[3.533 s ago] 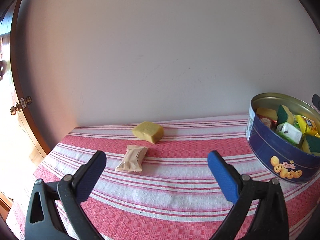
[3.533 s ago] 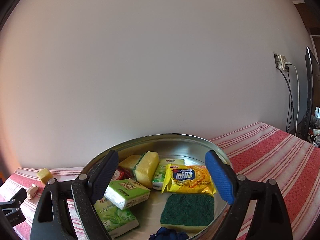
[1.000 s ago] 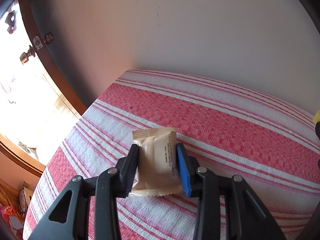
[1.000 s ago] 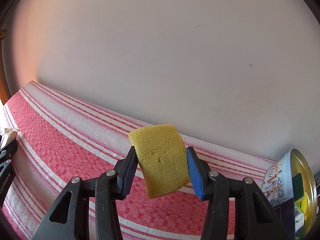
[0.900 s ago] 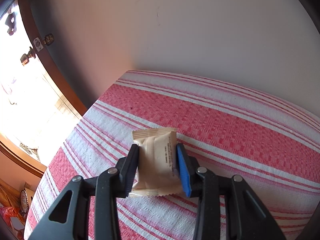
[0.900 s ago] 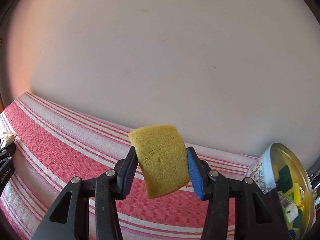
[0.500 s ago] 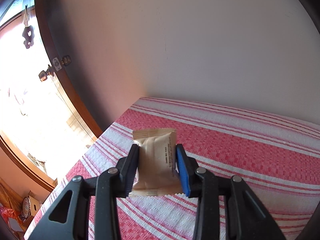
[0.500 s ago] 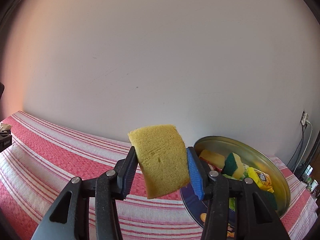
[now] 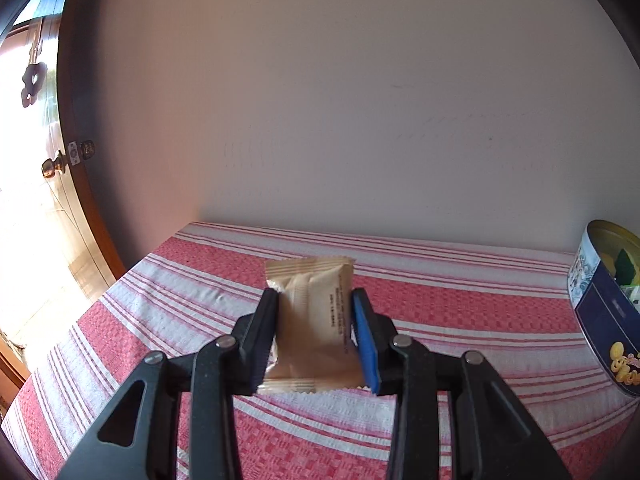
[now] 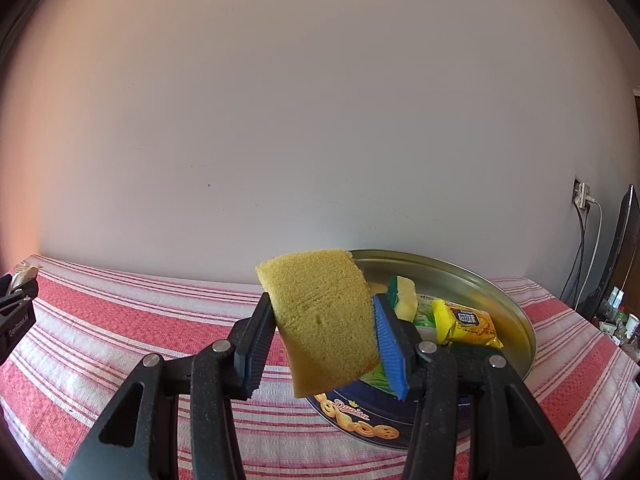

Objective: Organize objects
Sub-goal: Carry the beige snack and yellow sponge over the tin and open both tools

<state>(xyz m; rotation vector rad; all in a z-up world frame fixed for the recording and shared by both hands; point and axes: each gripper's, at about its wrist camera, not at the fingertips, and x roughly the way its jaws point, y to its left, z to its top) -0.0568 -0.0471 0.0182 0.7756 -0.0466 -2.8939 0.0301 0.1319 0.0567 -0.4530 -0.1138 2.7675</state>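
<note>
My left gripper is shut on a tan snack packet and holds it above the red-and-white striped tablecloth. The blue cookie tin stands at the right edge of the left wrist view. My right gripper is shut on a yellow sponge, held just in front of the open tin. Inside the tin lie a yellow snack bag, a green-and-yellow sponge and green packets. The left gripper with the packet shows at the far left of the right wrist view.
A pale wall runs close behind the table. A wooden door frame with a brass knob stands past the table's left end. A wall socket with cables and a dark screen edge are at the far right.
Both grippers have swung right toward the tin while keeping their hold. The tin has come into the left wrist view and sits directly behind the sponge in the right wrist view.
</note>
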